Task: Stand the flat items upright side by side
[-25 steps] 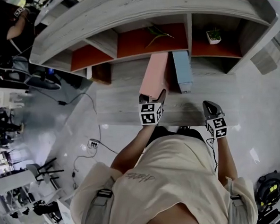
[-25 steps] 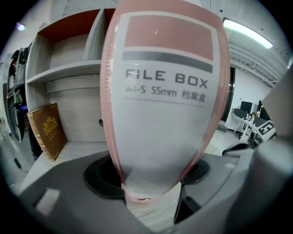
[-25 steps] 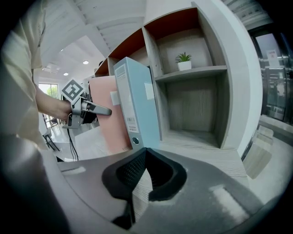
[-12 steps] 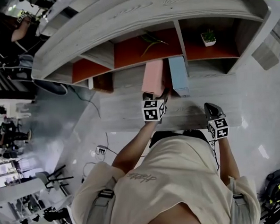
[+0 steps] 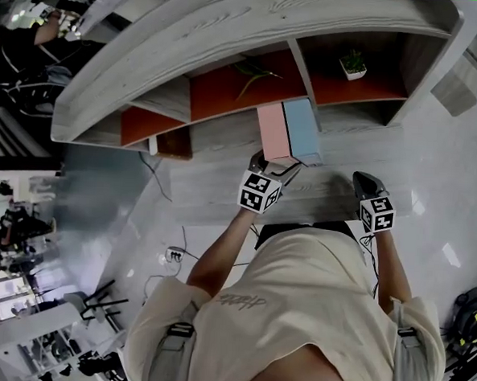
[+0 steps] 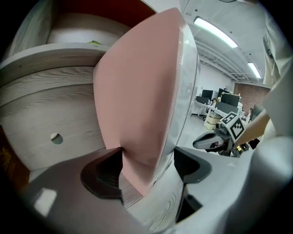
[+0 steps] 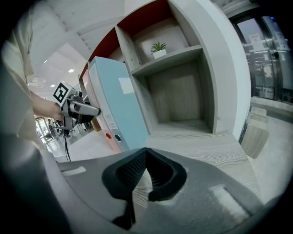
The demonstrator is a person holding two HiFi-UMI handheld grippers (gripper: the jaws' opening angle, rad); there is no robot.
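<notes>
At the left of the scene, the left gripper (image 5: 274,164) reached to the foot of the pink binder (image 5: 274,131). The binder stood upright on the worktop (image 5: 206,188), in front of the shelf unit (image 5: 232,32). Its lower corner sat between the jaws, which had just been opening. In the left gripper view the left pad lay against or just beside the pink cover. The right pad stood clear of the binder's edge, so the gripper was released rather than squeezing.

Just to the right, the blue binder (image 5: 300,129) also stood upright, its spine turned toward the person. From the head view it was close against the pink one, with no gap showing between them.

Further right, the right gripper (image 5: 365,184) hovered over bare worktop near the blue binder, clenched on nothing. Above it, a small potted plant (image 5: 353,64) sat in the right-hand shelf compartment.

The step in hand looked like letting go of the pink binder after setting it beside the blue one. With both standing together, the task seemed nearly done for these two.

The next move probably called for drawing the left gripper straight back toward the person. The jaws would need to stay wide so neither pad dragged the cover. The pink binder might tip or slide away from its neighbour if it were caught.
</notes>
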